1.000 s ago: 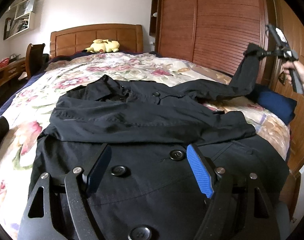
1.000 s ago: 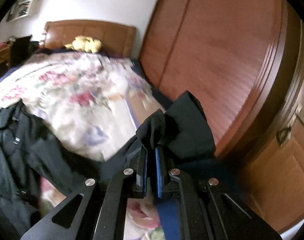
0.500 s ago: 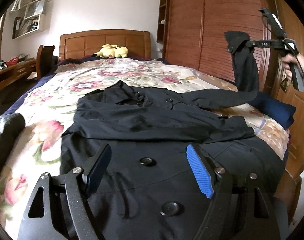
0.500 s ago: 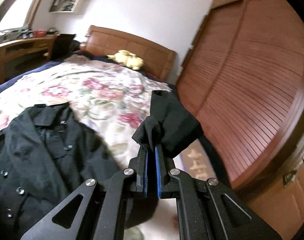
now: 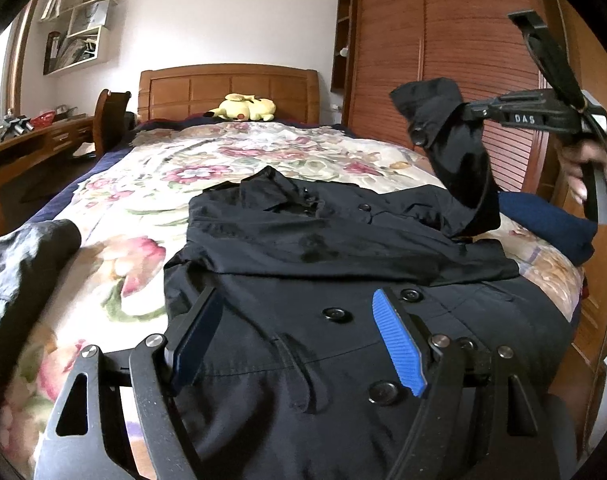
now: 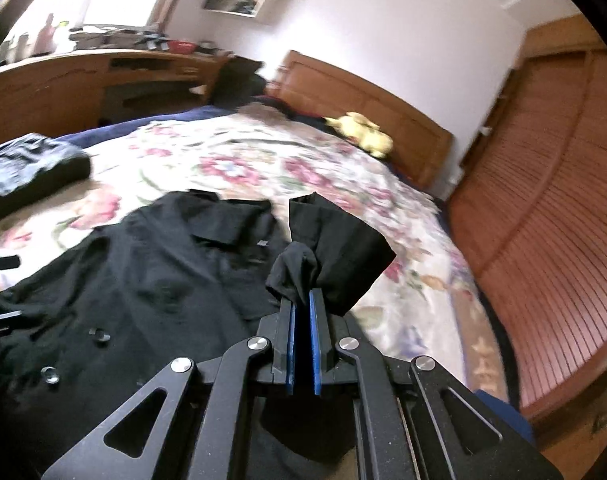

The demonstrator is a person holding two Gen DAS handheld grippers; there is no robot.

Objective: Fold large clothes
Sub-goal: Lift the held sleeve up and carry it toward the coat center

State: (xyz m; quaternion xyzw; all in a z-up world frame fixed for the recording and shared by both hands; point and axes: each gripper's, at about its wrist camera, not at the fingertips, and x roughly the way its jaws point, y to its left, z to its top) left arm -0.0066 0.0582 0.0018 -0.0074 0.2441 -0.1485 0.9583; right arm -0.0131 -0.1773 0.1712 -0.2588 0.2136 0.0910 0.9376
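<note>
A bedroom with a floral bedspread [image 5: 151, 184] across a wooden-framed bed: at the far left of the left wrist view a wooden desk [image 5: 27, 148] stands under wall shelves [image 5: 79, 36], a chair [image 5: 109, 114] beside it, and a dark folded garment [image 5: 19, 264] lies on the bed's left edge, apart from the black coat [image 5: 323, 248] that is spread face up over the middle of the bedspread, collar toward the headboard [image 5: 227, 88], one sleeve already laid flat across its chest. The left gripper [image 5: 299, 344] hovers low over the coat's buttoned front, its jaws spread wide with nothing between them, the dark pad at left and the blue ribbed pad at right framing a row of buttons. A yellow plush toy [image 5: 245, 109] sits at the head of the bed. Further right, the coat's other sleeve [image 5: 459, 160] rises off the bed, its cuff pinched in the right gripper [image 5: 467, 114], which a hand [image 5: 583, 172] holds up in front of the slatted wardrobe doors [image 5: 475, 56]; a navy cushion [image 5: 543, 224] lies on the bed below it. In the right wrist view the right gripper [image 6: 302, 304] is clamped tight on the bunched black cuff [image 6: 331, 256], its blue pads nearly meeting, with the cuff hanging above the coat's collar and the wardrobe curving away at the right edge
</note>
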